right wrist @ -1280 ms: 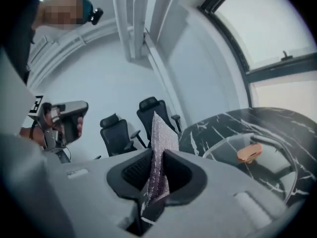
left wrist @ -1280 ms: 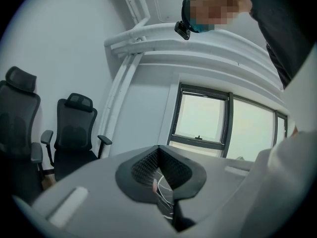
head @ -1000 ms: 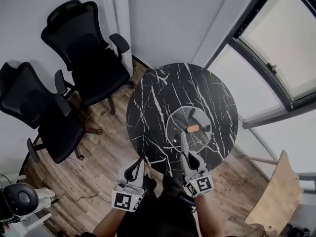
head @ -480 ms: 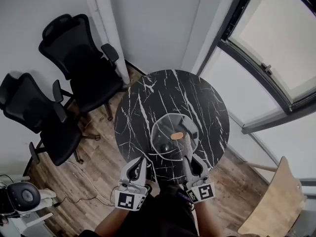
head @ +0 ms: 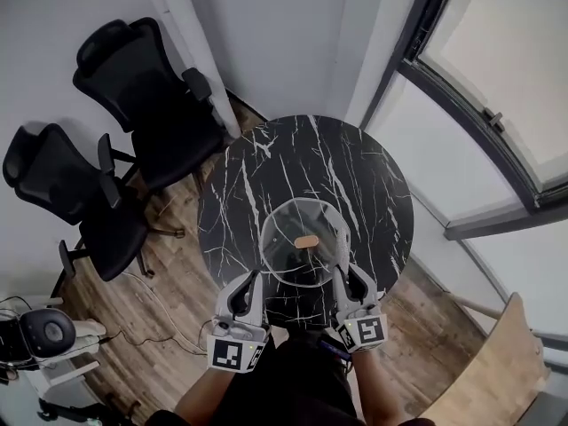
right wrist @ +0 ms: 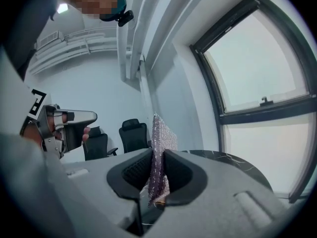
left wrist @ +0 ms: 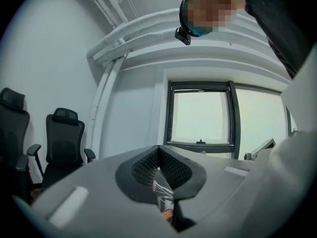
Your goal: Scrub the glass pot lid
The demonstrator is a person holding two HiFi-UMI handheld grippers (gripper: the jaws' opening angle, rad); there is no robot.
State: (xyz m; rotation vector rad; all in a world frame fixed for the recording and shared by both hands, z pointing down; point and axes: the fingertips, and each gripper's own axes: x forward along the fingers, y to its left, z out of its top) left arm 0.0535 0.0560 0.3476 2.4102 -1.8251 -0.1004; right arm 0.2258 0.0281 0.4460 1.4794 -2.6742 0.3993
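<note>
The right hand-held gripper [head: 344,270] pinches a sparkly scrub cloth [right wrist: 159,143] at the glass pot lid's [head: 286,254] near edge on the marble counter [head: 266,162]. The left hand-held gripper [head: 251,280] is closed, empty

The glass pot lid [head: 282,254] lies on the bench [head: 302,158], toward its front edge. The scrub pad [head: 332,242] in the right gripper [head: 340,269] is near the lid's right rim. Two chairs [head: 142,96] stand left of the bench.

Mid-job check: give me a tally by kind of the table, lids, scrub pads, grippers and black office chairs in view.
Round table: 1
Glass pot lid: 1
Scrub pad: 1
Grippers: 2 (left gripper, right gripper)
Black office chairs: 2
Total: 7
</note>
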